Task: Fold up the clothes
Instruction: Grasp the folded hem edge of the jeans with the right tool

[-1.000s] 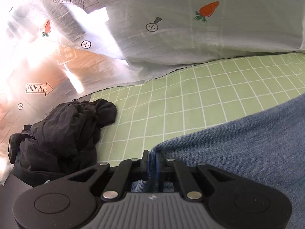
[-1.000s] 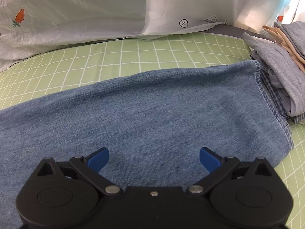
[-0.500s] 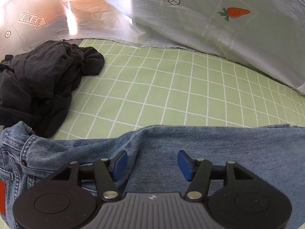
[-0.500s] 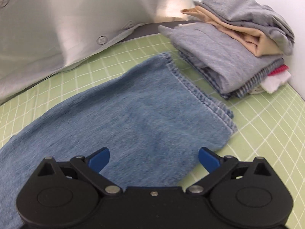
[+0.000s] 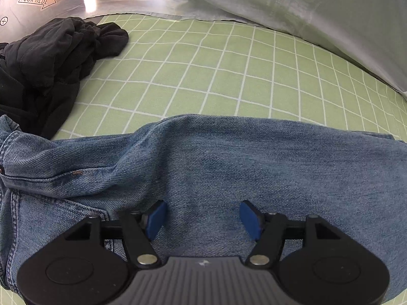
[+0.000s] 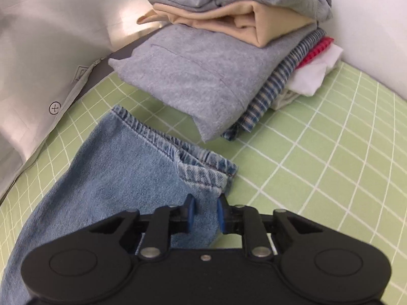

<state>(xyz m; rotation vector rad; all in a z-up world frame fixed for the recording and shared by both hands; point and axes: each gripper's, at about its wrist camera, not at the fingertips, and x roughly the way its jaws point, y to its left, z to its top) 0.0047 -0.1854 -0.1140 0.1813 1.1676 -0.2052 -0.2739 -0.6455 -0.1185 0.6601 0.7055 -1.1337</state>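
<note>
Your right hand-held gripper [image 6: 205,212] is pinching the jeans [image 6: 122,175] near the hem, looks like; folded pile [image 6: 216,76] sits just ahead. Your left hand-held gripper [image 5: 202,218] hangs spread over the jeans' thigh, black clothes [image 5: 48,58] ahead-left.

One pair of blue jeans [image 5: 229,162] lies across the green checked surface [image 5: 203,76]. One heap of black clothing [image 5: 51,58] sits at the surface's far left corner. One folded stack [image 6: 229,58] stands at the far right edge; six layers can be counted in it: two grey, one beige, one blue check, one red check, one white. One printed carrot shows on the white sheet [image 5: 318,5] along the far edge. Two grippers: left gripper [image 5: 202,218], right gripper [image 6: 205,212].
</note>
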